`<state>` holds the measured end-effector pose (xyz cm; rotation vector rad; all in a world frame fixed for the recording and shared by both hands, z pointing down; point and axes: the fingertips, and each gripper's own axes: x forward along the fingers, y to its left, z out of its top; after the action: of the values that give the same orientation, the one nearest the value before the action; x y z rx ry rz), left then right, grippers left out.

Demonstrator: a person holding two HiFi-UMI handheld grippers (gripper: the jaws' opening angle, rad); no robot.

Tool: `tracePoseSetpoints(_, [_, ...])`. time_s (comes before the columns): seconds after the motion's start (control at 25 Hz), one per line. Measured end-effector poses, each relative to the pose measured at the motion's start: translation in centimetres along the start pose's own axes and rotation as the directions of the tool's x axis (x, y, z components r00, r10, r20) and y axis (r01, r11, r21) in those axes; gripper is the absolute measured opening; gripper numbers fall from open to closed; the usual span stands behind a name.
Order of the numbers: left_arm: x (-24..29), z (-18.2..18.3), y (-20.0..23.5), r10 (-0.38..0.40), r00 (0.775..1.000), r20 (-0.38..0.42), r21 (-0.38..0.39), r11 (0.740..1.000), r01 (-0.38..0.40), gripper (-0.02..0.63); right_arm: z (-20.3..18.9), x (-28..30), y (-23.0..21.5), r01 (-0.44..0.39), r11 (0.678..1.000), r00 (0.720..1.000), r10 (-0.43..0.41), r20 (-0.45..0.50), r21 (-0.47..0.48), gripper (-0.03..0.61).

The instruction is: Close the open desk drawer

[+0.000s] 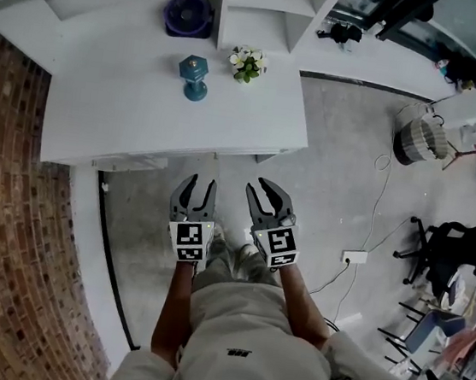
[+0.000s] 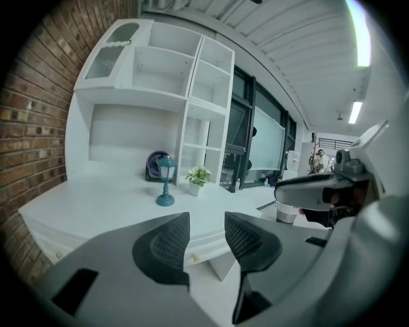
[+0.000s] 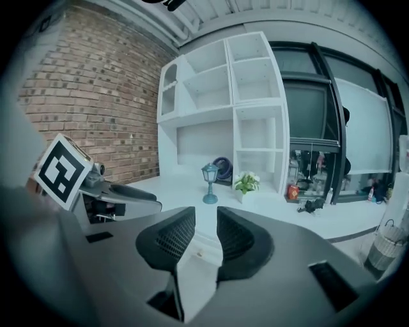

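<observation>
My left claw (image 1: 196, 187) and right claw (image 1: 267, 194) both gape empty, side by side, clear of the table (image 1: 143, 122). The drawer (image 2: 208, 246) sits ahead and below them, looking nearly flush. If it isn't seated, a careless push could catch the knob (image 2: 195, 258) and skew it.

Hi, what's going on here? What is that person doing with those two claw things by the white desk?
A person stands facing a white desk with a two-jaw gripper in each hand. The left gripper and right gripper are both open and empty, side by side short of the desk's front edge. The drawer front looks about flush, though I can't be sure it's fully shut. A teal lantern and a potted plant stand on top.
</observation>
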<state>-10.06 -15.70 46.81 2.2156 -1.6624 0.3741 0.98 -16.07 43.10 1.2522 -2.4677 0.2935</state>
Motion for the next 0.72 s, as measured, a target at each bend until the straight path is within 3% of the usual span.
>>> tracePoseSetpoints(0.36, [-5.3, 1.8, -0.8, 0.005, 0.999, 0.054, 0.03, 1.0, -0.006, 0.178, 2.1, -4.2, 1.4, 0.0, 0.999, 0.999, 0.002, 0.047, -0.033, 0.101])
tracePoseSetpoints(0.72, [-5.3, 2.9, -1.7, 0.026, 0.997, 0.071, 0.042, 0.999, -0.029, 0.17, 2.8, -4.7, 0.7, -0.019, 0.999, 0.998, 0.021, 0.061, -0.028, 0.101])
